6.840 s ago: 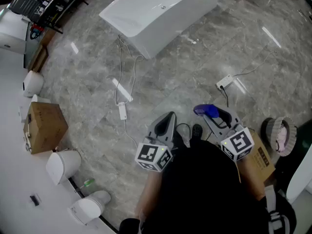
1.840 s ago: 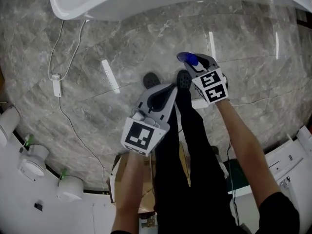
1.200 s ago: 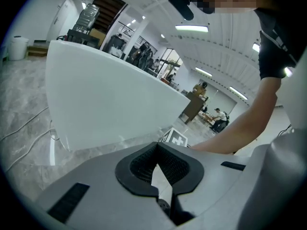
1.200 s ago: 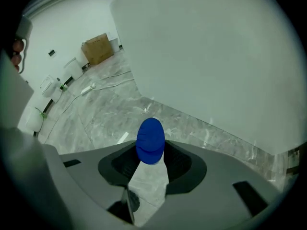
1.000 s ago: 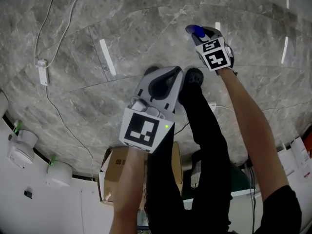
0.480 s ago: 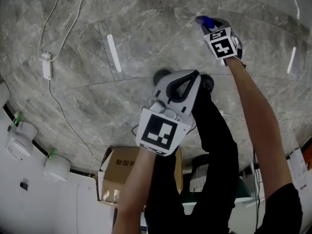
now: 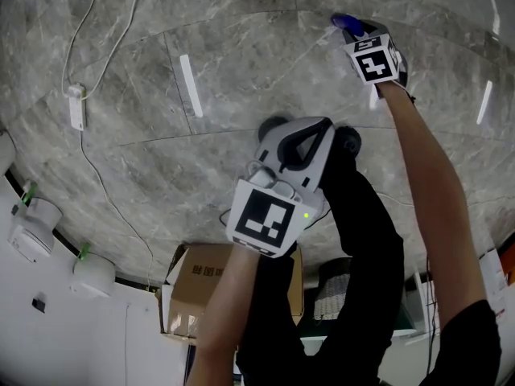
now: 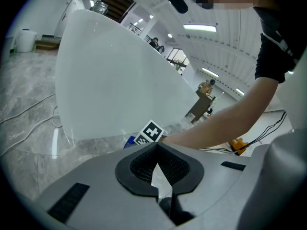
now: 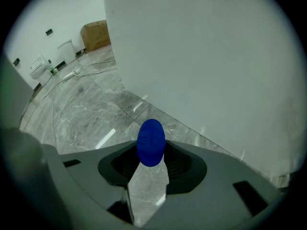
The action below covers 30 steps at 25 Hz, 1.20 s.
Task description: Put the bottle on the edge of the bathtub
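The bottle (image 9: 151, 143) at the centre of the right gripper view is deep blue. The bathtub (image 9: 216, 56) filling the upper right is plain glossy white. The floor (image 7: 161, 143) is grey marble with pale veins. The left gripper (image 8: 157, 146) and right gripper (image 9: 151, 153) are light grey with black pads. Their marker cubes (image 7: 265, 219) carry black squares on white. The box (image 7: 197, 284) at lower centre is brown.

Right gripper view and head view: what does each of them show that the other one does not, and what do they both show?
Only the right gripper view: the right tool's jaws closed on the blue bottle, with the bathtub's white wall close ahead. Only the head view: the left tool with its marker cube, both forearms and the person's dark-clad legs. Both: the bottle and the grey marble floor.
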Tool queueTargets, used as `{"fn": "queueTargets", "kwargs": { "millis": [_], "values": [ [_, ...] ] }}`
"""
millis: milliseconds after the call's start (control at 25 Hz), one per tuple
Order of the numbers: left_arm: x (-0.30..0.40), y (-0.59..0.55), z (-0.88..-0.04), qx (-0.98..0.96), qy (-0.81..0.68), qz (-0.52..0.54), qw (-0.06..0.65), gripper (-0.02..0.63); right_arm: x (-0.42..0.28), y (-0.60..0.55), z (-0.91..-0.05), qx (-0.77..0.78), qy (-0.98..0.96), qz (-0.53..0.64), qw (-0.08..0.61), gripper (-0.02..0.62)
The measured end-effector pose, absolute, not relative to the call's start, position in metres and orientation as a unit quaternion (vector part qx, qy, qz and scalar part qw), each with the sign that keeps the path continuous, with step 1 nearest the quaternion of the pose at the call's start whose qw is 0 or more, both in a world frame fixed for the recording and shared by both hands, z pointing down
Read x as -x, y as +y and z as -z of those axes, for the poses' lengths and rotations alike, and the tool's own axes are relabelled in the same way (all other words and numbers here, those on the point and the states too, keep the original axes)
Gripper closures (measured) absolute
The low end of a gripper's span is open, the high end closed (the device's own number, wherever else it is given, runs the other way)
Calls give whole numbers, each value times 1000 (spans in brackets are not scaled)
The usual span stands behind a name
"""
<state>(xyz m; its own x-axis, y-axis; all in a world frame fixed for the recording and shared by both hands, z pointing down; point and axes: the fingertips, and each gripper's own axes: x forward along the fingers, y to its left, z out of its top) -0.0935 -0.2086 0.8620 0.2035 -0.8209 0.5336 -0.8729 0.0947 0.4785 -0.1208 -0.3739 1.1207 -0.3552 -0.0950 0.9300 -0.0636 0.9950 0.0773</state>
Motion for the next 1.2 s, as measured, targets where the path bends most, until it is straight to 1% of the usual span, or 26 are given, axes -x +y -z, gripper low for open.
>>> {"fn": "queueTargets", "kwargs": {
  "millis": [240, 840, 1040, 1200],
  "values": [
    [103, -212, -857, -672, -634, -37, 381, 595, 122, -380, -1117, -65, -818, 17, 571, 443],
    [96, -220, -826, -682, -621, -35, 385, 595, 116, -380, -1082, -46, -813, 25, 580, 443],
    [101, -218, -803, -679, -628, -36, 379, 595, 114, -380, -1056, -45, -812, 32, 580, 445],
    [96, -211, -778, -674, -628, -35, 387, 595, 111, -375, -1026, -36, -813, 37, 580, 445]
  ]
}}
